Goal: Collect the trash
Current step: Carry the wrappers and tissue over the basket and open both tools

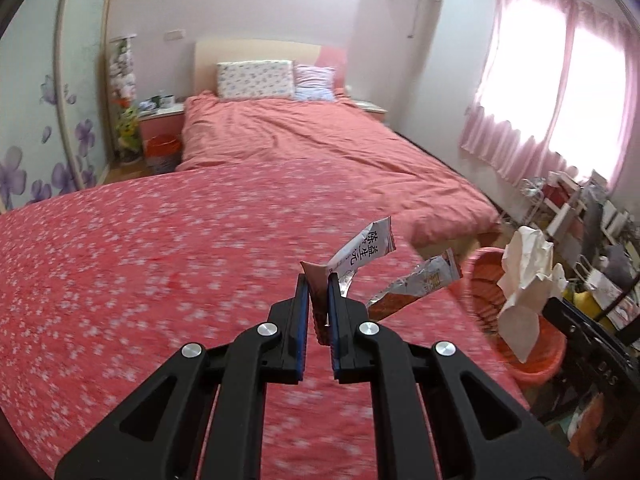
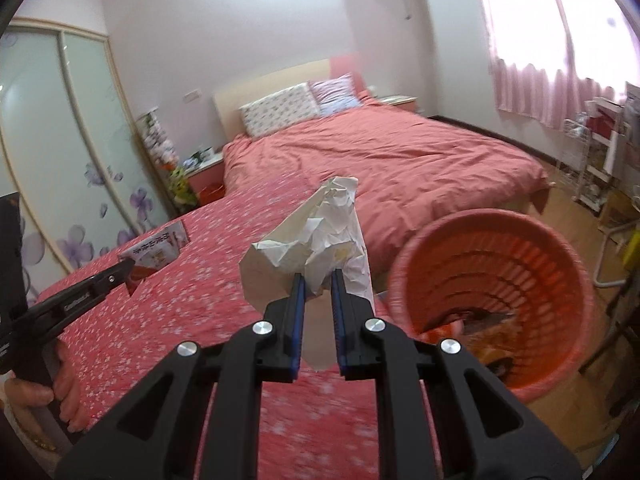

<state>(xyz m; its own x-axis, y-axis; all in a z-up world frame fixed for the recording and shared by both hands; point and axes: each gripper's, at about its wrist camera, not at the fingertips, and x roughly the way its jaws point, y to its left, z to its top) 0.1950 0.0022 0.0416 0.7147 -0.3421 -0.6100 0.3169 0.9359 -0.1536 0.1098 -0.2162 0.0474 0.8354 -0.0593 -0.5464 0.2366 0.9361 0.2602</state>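
A home bedroom. Straight ahead of the tongs stands a double bed [image 1: 320, 140] made up with a salmon-pink duvet, two patterned pillows [image 1: 256, 79] against a pale headboard [image 1: 256, 49]. Nearer, directly beneath the tongs, lies a red surface covered in a small white flower print [image 1: 140, 260]. To the left of the tongs, sliding wardrobe doors [image 2: 52, 152] carry purple flower decals, and a pink bedside cabinet [image 1: 160, 120] sits by the bed. To the right, pink curtains [image 1: 540, 92] glow over a bright window, above cluttered shelves [image 1: 568, 204] and an orange slatted wastebasket [image 2: 492, 300] on a wooden floor [image 2: 568, 204].
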